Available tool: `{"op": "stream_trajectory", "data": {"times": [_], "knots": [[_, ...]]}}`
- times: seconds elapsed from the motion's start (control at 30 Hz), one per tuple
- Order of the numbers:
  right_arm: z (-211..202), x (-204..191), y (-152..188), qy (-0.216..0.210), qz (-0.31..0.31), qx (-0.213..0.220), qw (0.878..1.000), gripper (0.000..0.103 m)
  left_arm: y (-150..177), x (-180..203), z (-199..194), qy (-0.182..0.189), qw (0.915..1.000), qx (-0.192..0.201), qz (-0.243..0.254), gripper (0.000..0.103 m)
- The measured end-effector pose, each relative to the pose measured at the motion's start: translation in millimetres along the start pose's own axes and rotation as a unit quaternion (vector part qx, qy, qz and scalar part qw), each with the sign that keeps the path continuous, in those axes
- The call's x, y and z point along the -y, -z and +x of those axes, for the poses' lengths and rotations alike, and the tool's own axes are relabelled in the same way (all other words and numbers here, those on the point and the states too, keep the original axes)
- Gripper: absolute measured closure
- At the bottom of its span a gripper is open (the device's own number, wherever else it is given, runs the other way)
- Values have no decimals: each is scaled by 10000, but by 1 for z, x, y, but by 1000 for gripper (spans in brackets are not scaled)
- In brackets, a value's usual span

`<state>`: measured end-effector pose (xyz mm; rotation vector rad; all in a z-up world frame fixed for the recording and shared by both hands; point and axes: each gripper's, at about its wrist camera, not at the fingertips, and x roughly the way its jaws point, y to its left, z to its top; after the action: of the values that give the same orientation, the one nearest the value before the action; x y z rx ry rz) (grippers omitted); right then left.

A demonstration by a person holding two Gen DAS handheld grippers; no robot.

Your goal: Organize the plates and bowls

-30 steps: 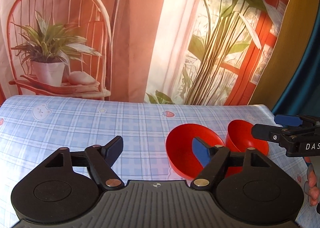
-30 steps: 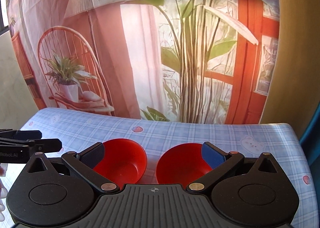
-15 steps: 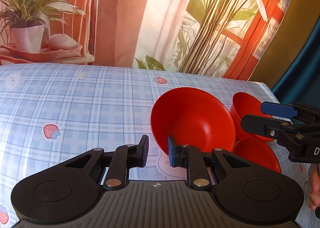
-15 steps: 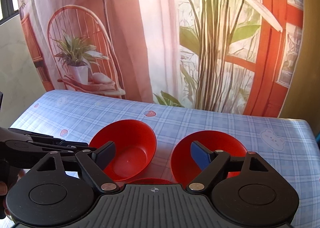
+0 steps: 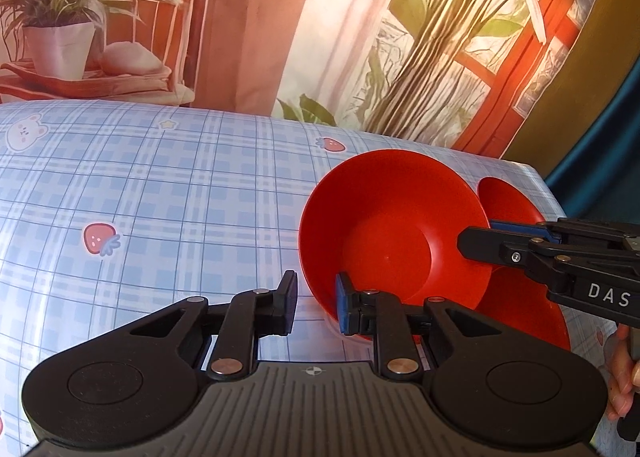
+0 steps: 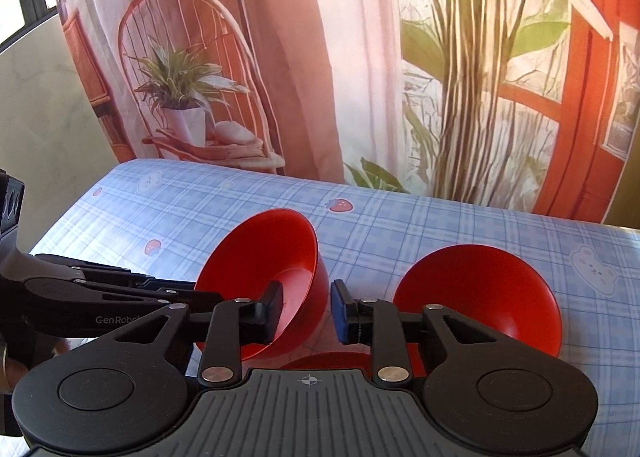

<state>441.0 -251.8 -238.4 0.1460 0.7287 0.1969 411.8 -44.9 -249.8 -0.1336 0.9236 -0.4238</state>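
Note:
Three red bowls are on the blue checked tablecloth. In the left wrist view a tilted red bowl (image 5: 392, 229) has its near rim between the fingers of my left gripper (image 5: 316, 303), whose jaws stand a narrow gap apart. My right gripper (image 5: 480, 237) reaches the same bowl's right rim from the side. A second bowl (image 5: 508, 201) sits behind and a third (image 5: 524, 317) lies under the right gripper. In the right wrist view my right gripper (image 6: 306, 311) straddles the tilted bowl's (image 6: 264, 257) right wall, jaws narrowly apart. Another bowl (image 6: 480, 293) stands to the right.
The tablecloth (image 5: 160, 193) stretches bare to the left and back. A printed backdrop (image 6: 360, 57) hangs right behind the table's far edge. The table's right edge (image 5: 552, 197) is close to the bowls. A hand (image 5: 624, 377) holds the right gripper.
Both grippers have narrowed from wide open to a small gap. The left gripper moved in on the near bowl, which now tilts up. The right gripper swung left onto the same bowl's rim.

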Motion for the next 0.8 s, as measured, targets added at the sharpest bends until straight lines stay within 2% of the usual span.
{"op": "stream_trajectory", "data": {"times": [0.37, 0.8], "knots": [[-15, -3, -1, -59, 102, 146, 9998, 93, -4, 13, -36, 76, 9995, 302, 45, 82], [-77, -1, 5, -28, 276, 511, 9983, 93, 0, 59, -81, 119, 9971, 503, 565, 82]]}}
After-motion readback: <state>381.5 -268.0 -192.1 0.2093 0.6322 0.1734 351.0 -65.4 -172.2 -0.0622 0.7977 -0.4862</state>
